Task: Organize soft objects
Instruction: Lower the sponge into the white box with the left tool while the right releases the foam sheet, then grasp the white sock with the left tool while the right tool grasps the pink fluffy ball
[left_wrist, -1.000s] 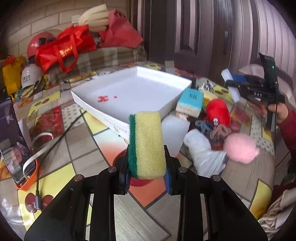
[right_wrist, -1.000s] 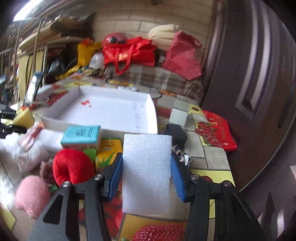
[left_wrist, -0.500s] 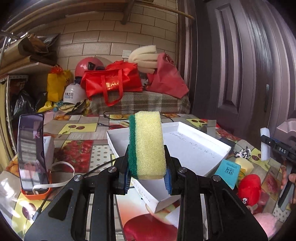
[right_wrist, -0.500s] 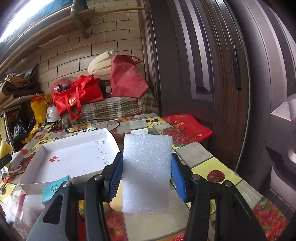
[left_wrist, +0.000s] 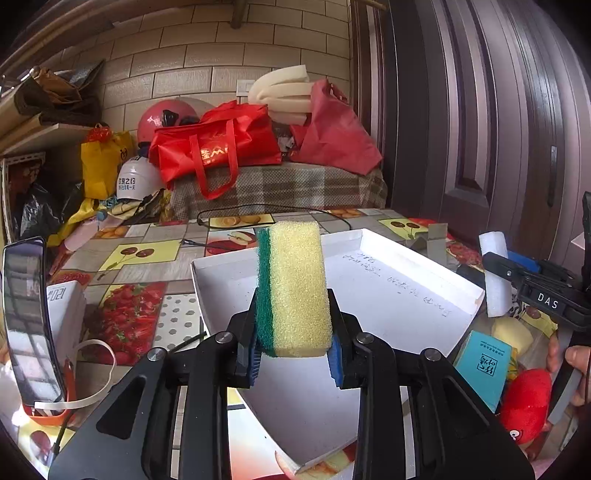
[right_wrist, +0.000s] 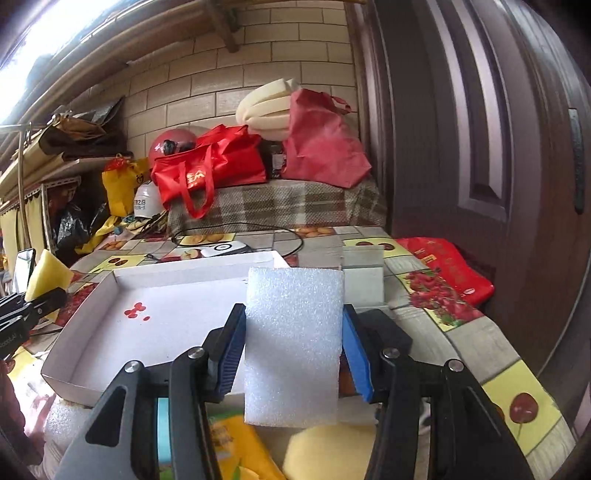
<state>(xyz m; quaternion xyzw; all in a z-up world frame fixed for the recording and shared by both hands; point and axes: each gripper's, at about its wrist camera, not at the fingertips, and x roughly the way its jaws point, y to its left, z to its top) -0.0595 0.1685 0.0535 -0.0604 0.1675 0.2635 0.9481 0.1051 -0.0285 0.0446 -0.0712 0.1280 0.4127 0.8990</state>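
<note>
My left gripper (left_wrist: 293, 360) is shut on a yellow and green sponge (left_wrist: 295, 288), held upright above the near corner of a white shallow box (left_wrist: 399, 291). My right gripper (right_wrist: 293, 363) is shut on a white foam block (right_wrist: 293, 343), held above the near right side of the same box (right_wrist: 155, 325). In the left wrist view the right gripper (left_wrist: 517, 280) with its foam shows at the right. In the right wrist view the left gripper with its sponge (right_wrist: 46, 277) shows at the far left. The box holds nothing but red marks and handwriting.
A teal box (left_wrist: 484, 365), a red plush (left_wrist: 526, 402) and a yellow sponge (left_wrist: 511, 332) lie right of the white box. A phone on a stand (left_wrist: 29, 317) stands at the left. Red bags (left_wrist: 214, 147) and a helmet sit behind the table.
Both grippers rose and tilted up from the pile of soft things and moved over the white box. Each still holds its piece.
</note>
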